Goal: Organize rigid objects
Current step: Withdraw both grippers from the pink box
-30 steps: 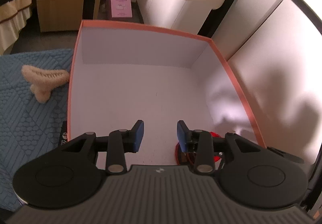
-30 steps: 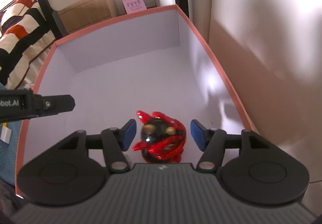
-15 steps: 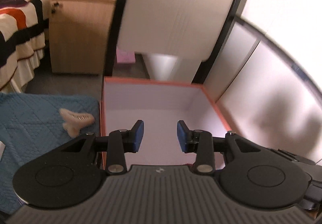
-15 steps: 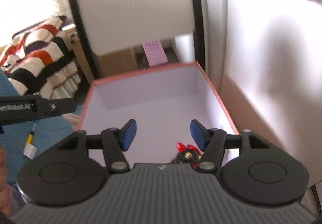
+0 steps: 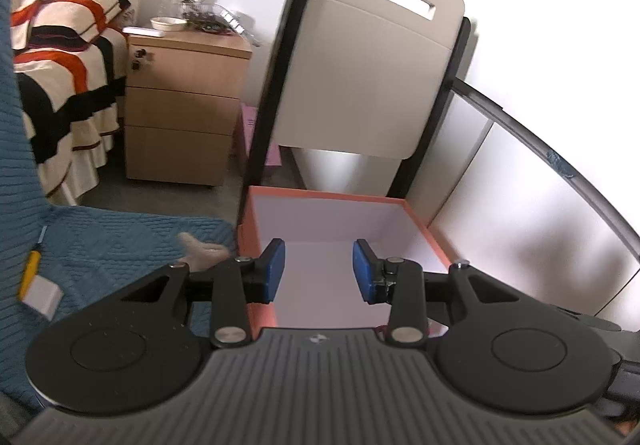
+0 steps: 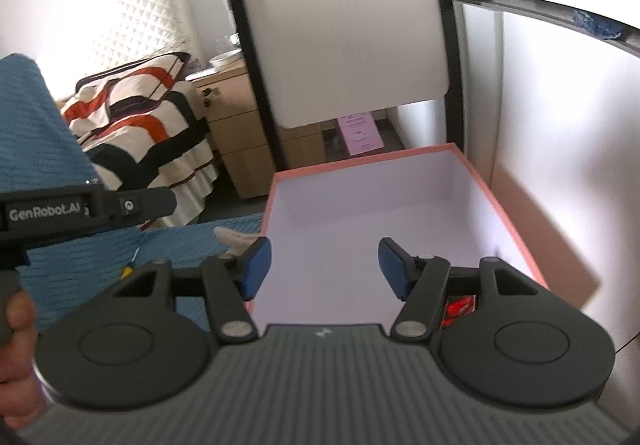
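Observation:
An orange-rimmed box point(image 5: 320, 197) with a white inside stands on the table, also in the right wrist view as the box point(image 6: 360, 165). A red and black toy point(image 6: 460, 307) lies in its near right corner, mostly hidden behind my right gripper's arm. My left gripper point(image 5: 319, 271) hovers above the box's near left part, open, nothing between its blue pads. My right gripper point(image 6: 325, 267) hangs above the box's near edge, open and empty. A beige hair claw point(image 5: 200, 251) lies on the blue mat point(image 5: 112, 245) just left of the box.
A yellow and white item point(image 5: 36, 285) lies on the mat at the left. A chair back point(image 5: 360, 65) rises behind the box, a wooden drawer unit point(image 5: 180, 113) and a striped bed point(image 5: 56, 85) beyond. A pale wall panel point(image 5: 520, 205) stands at the right. A hand point(image 6: 16, 345) holds the left gripper's body point(image 6: 80, 205).
Both grippers have risen and drawn back from the box, tilting up so the room shows. The red toy stays in the box, slipping below the right gripper. Neither jaw has changed width.

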Tool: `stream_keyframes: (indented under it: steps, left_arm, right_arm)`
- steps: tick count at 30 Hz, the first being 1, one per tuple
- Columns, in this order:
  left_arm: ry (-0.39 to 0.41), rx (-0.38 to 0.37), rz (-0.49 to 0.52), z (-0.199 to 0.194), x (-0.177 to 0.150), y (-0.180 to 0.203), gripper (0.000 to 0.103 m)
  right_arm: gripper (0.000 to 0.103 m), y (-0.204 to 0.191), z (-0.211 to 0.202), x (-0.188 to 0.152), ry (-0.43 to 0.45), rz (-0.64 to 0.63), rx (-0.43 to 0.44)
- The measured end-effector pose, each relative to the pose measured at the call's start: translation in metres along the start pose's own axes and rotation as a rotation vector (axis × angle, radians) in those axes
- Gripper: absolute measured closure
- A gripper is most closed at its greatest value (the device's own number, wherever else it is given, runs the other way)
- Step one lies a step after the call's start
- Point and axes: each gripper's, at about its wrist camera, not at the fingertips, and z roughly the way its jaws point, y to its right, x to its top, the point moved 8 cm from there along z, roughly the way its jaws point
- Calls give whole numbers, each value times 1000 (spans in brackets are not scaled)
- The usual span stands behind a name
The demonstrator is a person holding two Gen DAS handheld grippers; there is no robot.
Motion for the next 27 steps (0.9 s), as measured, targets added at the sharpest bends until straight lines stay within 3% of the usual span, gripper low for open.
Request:
stream_keyframes:
  steps: [11,27]
  left_arm:
    - [13,87,-5,-48,-35,-47,60]
    - [-17,165,-50,-79,-81,-116,60]
  right_arm:
    - [41,-37,-11,-34,-43,-43,30]
    - [41,-83,-7,-102,-166,-34,42]
